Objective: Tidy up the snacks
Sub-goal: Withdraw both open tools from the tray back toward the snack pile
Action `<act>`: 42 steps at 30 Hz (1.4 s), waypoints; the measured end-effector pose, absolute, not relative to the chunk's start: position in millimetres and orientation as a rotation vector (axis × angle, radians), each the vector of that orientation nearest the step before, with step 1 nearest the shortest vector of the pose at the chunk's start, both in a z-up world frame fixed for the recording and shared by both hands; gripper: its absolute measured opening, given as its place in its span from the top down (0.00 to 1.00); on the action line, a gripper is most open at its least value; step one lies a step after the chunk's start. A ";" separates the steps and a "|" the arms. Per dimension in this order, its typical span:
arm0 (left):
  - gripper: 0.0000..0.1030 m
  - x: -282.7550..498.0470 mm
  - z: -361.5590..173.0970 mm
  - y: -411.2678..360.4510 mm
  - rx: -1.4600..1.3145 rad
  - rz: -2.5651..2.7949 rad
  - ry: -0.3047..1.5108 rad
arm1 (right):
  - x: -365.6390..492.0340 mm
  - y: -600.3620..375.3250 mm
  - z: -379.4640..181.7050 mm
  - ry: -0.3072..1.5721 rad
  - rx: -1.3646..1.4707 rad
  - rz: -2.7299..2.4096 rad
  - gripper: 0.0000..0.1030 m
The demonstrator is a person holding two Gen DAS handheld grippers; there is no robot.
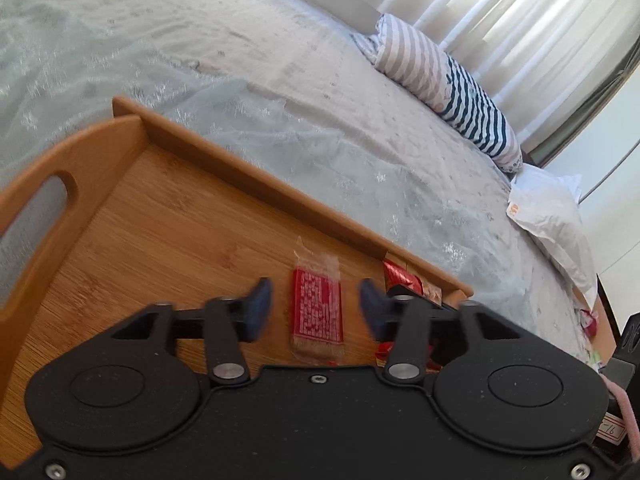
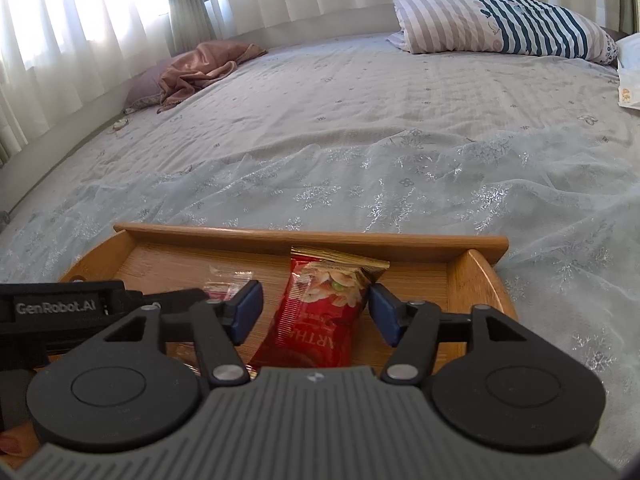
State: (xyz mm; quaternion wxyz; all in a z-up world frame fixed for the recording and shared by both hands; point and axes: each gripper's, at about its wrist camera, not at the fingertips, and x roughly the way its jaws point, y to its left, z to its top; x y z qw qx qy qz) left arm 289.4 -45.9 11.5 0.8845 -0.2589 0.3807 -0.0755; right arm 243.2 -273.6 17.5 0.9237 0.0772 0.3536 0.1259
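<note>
A bamboo tray with a cut-out handle lies on the bed. In the left wrist view a small red snack bar in a clear-ended wrapper lies flat on the tray, between the open fingers of my left gripper, untouched. A red packet lies by the tray's far rim. In the right wrist view my right gripper is open around a red nut packet lying in the tray; the pads do not touch it. The small bar lies to its left, behind the left gripper's body.
The tray sits on a pale blue snowflake cloth spread over a grey bedspread. A striped pillow and a white bag lie at the far right, a pink cloth at the far left. Curtains run behind the bed.
</note>
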 end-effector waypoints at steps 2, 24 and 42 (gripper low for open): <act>0.34 286.3 17.2 -43.8 -0.516 -0.137 0.775 | 240.1 -275.5 21.3 0.718 0.168 0.261 0.22; 0.15 190.8 52.8 -15.4 -0.282 -0.138 0.712 | 143.9 -286.3 58.9 0.591 0.139 0.273 0.00; 0.03 88.9 81.4 -29.2 -0.034 -0.202 0.536 | 57.2 -279.5 50.2 0.502 0.097 0.180 0.00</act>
